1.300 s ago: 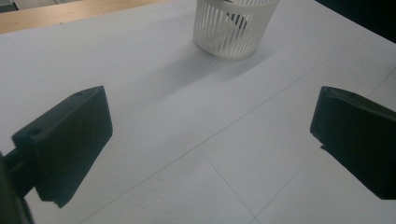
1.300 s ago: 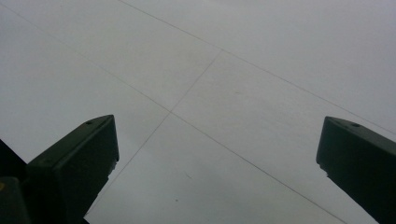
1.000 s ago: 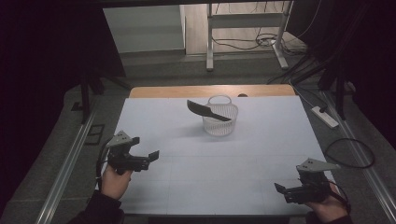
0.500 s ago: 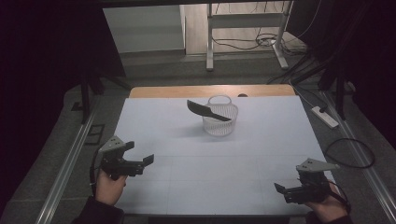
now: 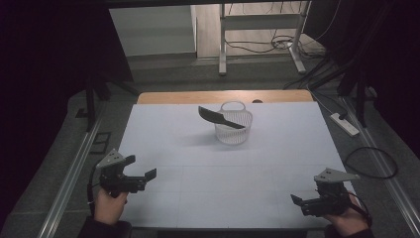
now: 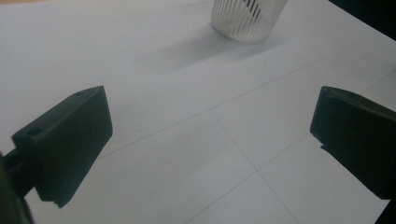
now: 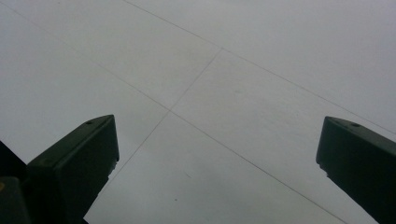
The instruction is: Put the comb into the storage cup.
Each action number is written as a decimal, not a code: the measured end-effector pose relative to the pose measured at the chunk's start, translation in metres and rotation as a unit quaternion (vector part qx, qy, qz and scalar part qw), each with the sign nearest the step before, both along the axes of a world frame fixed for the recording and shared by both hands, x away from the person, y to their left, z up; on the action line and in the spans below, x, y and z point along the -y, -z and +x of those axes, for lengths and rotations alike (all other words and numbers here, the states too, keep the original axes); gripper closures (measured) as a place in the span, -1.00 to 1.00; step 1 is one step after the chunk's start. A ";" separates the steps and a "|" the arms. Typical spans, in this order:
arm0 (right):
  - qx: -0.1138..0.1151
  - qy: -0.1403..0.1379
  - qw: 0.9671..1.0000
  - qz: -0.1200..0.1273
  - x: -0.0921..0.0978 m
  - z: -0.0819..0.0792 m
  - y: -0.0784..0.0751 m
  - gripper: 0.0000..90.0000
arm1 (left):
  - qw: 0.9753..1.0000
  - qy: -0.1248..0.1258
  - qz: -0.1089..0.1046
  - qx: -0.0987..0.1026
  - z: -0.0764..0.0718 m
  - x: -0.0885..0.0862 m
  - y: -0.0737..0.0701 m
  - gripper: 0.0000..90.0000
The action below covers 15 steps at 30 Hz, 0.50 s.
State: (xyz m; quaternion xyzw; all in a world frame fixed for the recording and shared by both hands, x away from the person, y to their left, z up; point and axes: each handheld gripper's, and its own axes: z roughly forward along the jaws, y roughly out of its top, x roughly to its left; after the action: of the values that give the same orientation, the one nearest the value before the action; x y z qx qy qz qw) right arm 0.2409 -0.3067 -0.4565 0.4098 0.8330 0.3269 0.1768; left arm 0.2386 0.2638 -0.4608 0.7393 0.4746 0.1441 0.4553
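A white slotted basket (image 5: 233,123) stands upright at the far middle of the white table (image 5: 223,168), and a black spatula-like tool (image 5: 217,117) leans out of it toward the left. The basket (image 6: 246,17) also sits at the top of the left gripper view. My left gripper (image 5: 143,177) is held low over the near left corner, open, with nothing between its jaws (image 6: 210,135). Over the near right corner my right gripper (image 5: 296,202) is open too and empty, its jaws wide apart above bare table (image 7: 219,154).
A bare wooden strip (image 5: 223,95) runs along the table's far edge. Metal rails (image 5: 69,178) flank both sides. A white power strip (image 5: 345,124) and a looped cable (image 5: 371,161) lie on the floor at the right. Desk legs (image 5: 223,44) stand beyond the table.
My left gripper has drawn back toward the near left corner of the table, still open. The right gripper, basket and tool have stayed put.
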 end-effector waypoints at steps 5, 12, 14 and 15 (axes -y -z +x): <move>0.000 0.001 1.000 -0.001 0.000 0.000 0.000 -1.00 | 1.000 -0.007 -0.003 -0.003 -0.007 -0.006 0.002 -1.00; 0.000 0.001 1.000 -0.001 0.000 0.000 0.000 -1.00 | 1.000 -0.016 0.003 -0.006 -0.015 -0.010 0.003 -1.00; 0.000 0.001 1.000 -0.001 0.000 0.000 0.000 -1.00 | 1.000 -0.017 0.005 -0.007 -0.017 -0.010 0.003 -1.00; 0.000 0.001 1.000 -0.001 0.000 0.000 0.000 -1.00 | 1.000 -0.018 0.006 -0.007 -0.018 -0.010 0.003 -1.00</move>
State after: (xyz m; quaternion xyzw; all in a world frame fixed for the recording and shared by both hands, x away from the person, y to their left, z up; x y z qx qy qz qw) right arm 0.2410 -0.3063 -0.4567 0.4106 0.8329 0.3257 0.1775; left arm 0.2209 0.2742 -0.4642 0.7344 0.4899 0.1500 0.4452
